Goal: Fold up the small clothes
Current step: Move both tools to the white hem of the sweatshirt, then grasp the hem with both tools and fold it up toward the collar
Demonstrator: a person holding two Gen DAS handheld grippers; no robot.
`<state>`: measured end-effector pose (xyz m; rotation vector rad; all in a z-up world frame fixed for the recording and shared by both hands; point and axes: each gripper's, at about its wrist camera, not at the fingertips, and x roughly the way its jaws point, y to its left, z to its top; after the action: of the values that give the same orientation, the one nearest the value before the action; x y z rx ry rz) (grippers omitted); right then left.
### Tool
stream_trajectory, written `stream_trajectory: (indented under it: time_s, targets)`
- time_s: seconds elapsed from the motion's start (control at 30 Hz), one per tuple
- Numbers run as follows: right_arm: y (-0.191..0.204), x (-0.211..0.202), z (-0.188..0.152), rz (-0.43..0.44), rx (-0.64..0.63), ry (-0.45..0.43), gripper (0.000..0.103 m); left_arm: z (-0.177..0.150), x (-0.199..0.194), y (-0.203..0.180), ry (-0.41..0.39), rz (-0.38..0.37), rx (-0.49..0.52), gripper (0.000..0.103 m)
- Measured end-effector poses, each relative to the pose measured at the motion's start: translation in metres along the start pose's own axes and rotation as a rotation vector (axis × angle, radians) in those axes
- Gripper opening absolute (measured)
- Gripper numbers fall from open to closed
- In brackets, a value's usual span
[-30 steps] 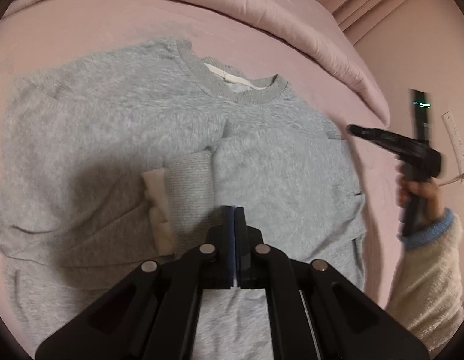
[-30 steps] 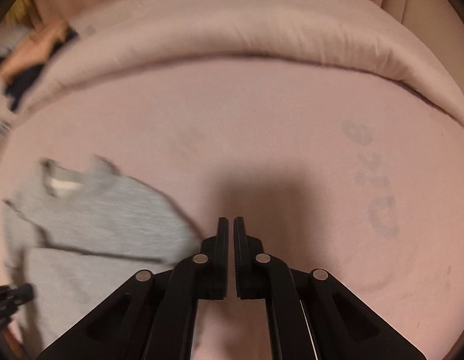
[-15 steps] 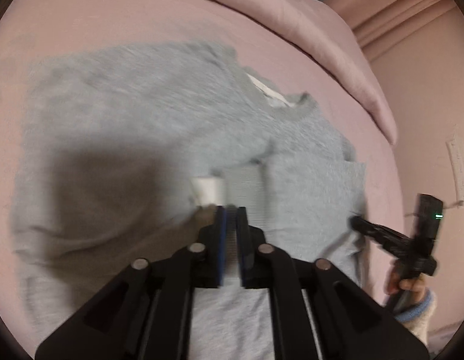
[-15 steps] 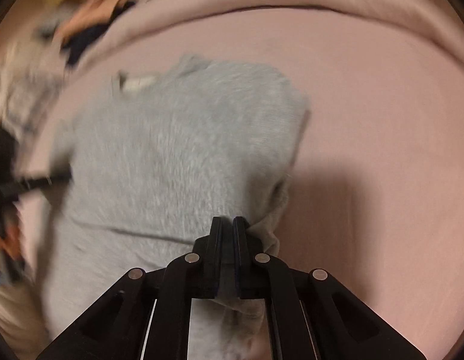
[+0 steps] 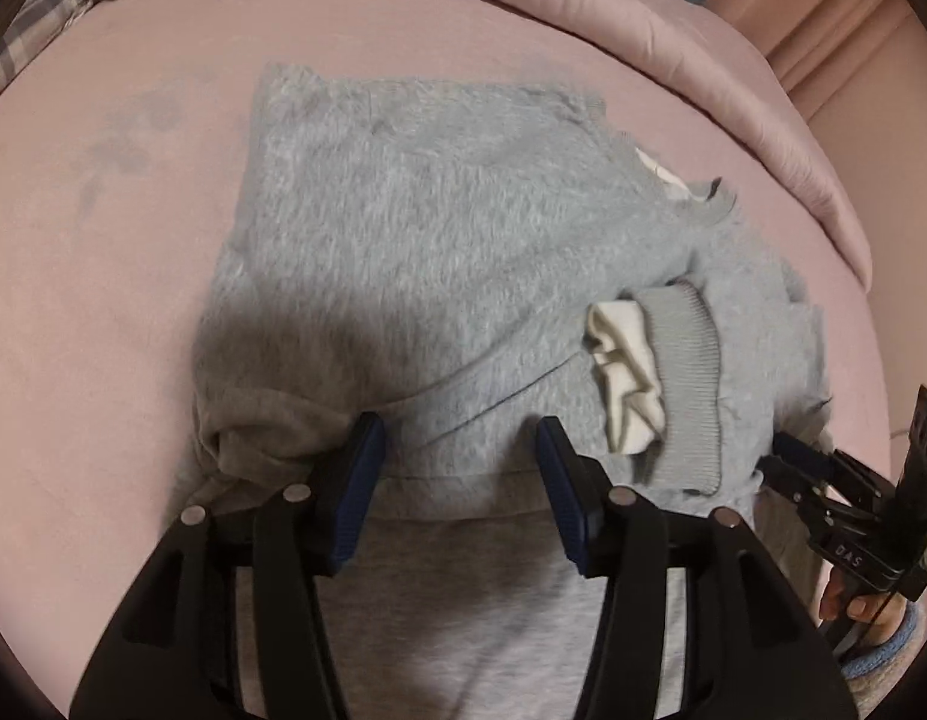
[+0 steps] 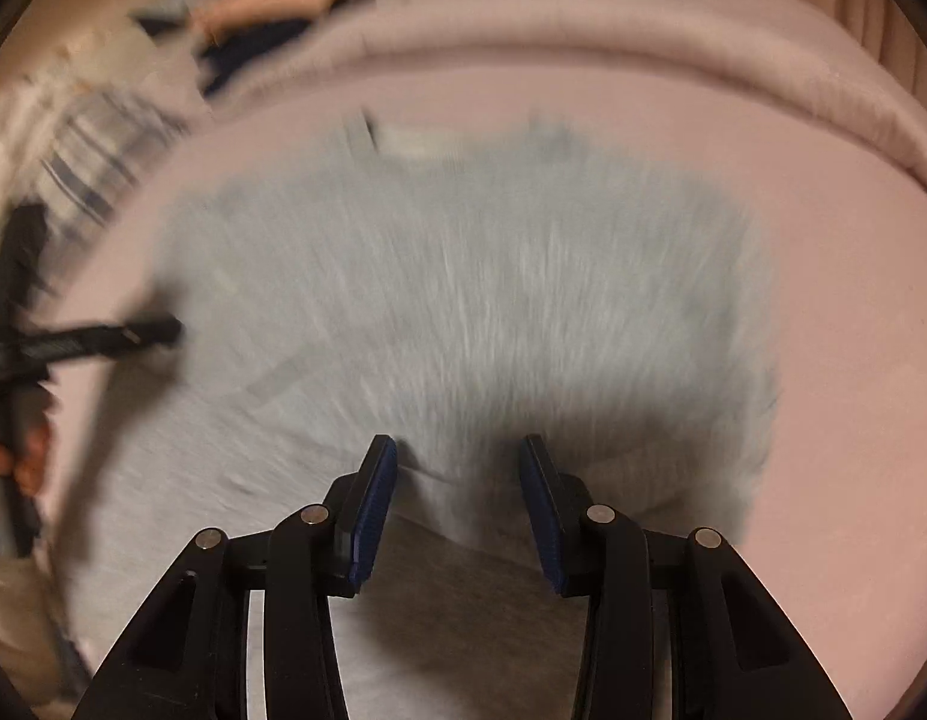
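Note:
A small grey sweatshirt (image 5: 439,252) lies on the pink bed, both sleeves folded in over the body. One ribbed cuff (image 5: 688,384) with a cream inner cuff (image 5: 628,378) rests on the chest. My left gripper (image 5: 460,450) is open, its jaws straddling the lower fold of the sweatshirt. My right gripper (image 6: 460,468) is open over the sweatshirt (image 6: 463,300) near its right lower edge; that view is blurred. The right gripper also shows in the left wrist view (image 5: 823,474) at the garment's right edge.
A rolled pink duvet (image 5: 673,42) runs along the far side of the pink sheet (image 5: 103,252). A pile of plaid and dark clothes (image 6: 133,96) lies at the far left. A pink wall and curtain (image 5: 853,60) stand at right.
Both grippers went from shut to open. The left one moved left to the lower fold; the right one swung from the bare sheet onto the sweatshirt's right edge.

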<state>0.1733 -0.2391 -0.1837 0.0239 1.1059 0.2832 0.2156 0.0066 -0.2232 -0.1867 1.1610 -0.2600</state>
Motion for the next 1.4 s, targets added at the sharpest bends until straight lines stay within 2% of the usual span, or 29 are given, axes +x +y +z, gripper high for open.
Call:
stream_trajectory:
  time_s: [0.07, 0.13, 0.23, 0.37, 0.47, 0.63, 0.9, 1.2, 1.4]
  targets:
    - [0.002, -0.005, 0.003, -0.001, 0.001, -0.023, 0.046, 0.0, -0.009, -0.003, 0.0, -0.006, 0.013, 0.052]
    - [0.003, -0.015, 0.005, 0.014, 0.037, -0.009, 0.046, -0.002, -0.021, -0.001, -0.009, -0.034, 0.009, 0.052]
    - [0.003, -0.039, -0.007, 0.032, 0.045, -0.032, 0.046, -0.016, -0.047, 0.009, -0.031, -0.085, -0.005, 0.053]
    - [0.006, -0.061, -0.046, 0.071, 0.075, -0.047, 0.05, -0.059, -0.085, 0.028, -0.063, -0.103, -0.023, 0.062]
    - [0.007, -0.074, -0.074, 0.104, 0.114, -0.056, 0.056, -0.092, -0.102, 0.041, -0.064, -0.131, -0.06, 0.063]
    - [0.01, -0.086, -0.098, 0.199, 0.201, -0.092, 0.057, -0.135, -0.119, 0.063, -0.068, -0.176, -0.144, 0.063]
    - [-0.004, -0.102, -0.132, 0.21, 0.313, -0.125, 0.057, -0.176, -0.128, 0.082, -0.051, -0.225, -0.238, 0.063]
    - [-0.023, -0.098, -0.176, 0.178, 0.407, -0.072, 0.058, -0.206, -0.125, 0.092, -0.024, -0.262, -0.301, 0.063]
    - [-0.022, -0.093, -0.187, 0.224, 0.429, -0.061, 0.061, -0.218, -0.115, 0.084, 0.009, -0.285, -0.302, 0.063]
